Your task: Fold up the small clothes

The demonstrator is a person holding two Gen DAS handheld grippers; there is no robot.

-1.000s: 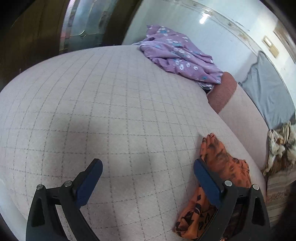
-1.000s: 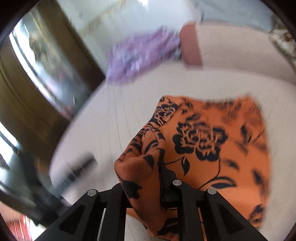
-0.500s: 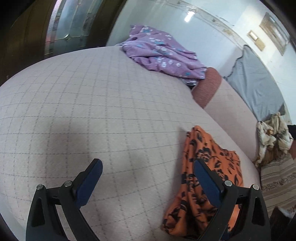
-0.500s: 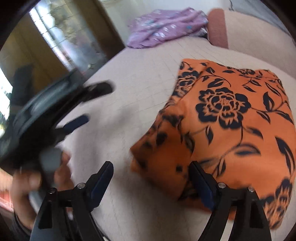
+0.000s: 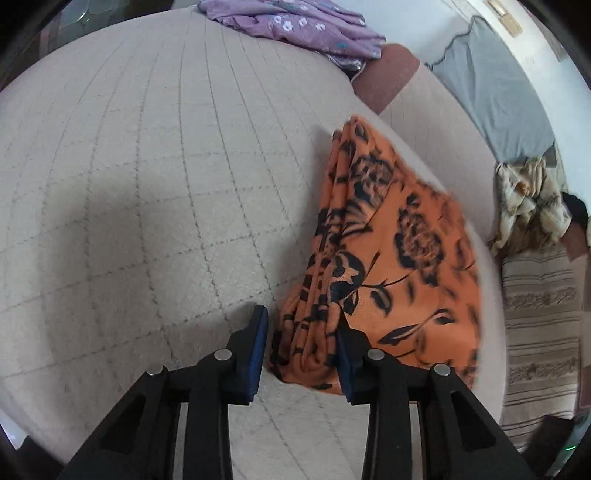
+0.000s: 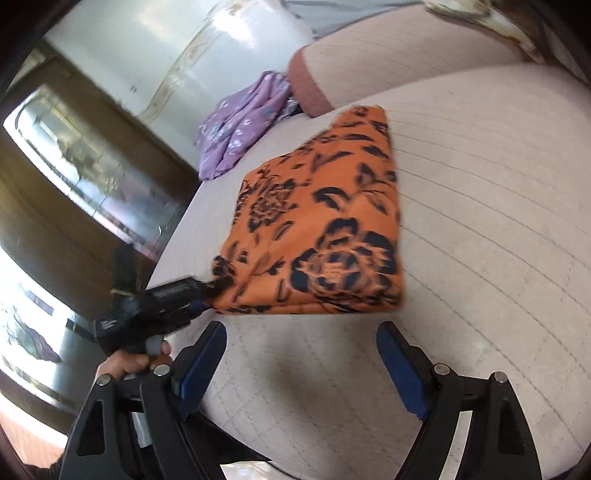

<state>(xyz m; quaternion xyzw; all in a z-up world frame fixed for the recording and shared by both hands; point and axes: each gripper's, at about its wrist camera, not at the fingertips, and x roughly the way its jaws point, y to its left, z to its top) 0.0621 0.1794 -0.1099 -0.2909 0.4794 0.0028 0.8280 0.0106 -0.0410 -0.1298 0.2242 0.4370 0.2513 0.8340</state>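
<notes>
An orange garment with black flowers [image 5: 399,251] lies folded on the beige checked bed [image 5: 147,184]. My left gripper [image 5: 301,339] is closing on the garment's bunched near corner, with the cloth between its blue pads and a small gap still at the left pad. In the right wrist view the garment [image 6: 325,229] lies flat ahead, and the left gripper [image 6: 216,288] grips its left corner. My right gripper [image 6: 303,362] is open and empty, just short of the garment's near edge.
A purple flowered garment [image 5: 295,26] is heaped at the far edge of the bed, also in the right wrist view [image 6: 240,125]. A grey pillow [image 5: 491,96] and a crumpled cream cloth [image 5: 528,199] lie to the right. A dark cabinet [image 6: 74,184] stands to the left.
My right gripper let go of the garment, opened and drew back. My left gripper moved right onto the garment's corner and narrowed around it.
</notes>
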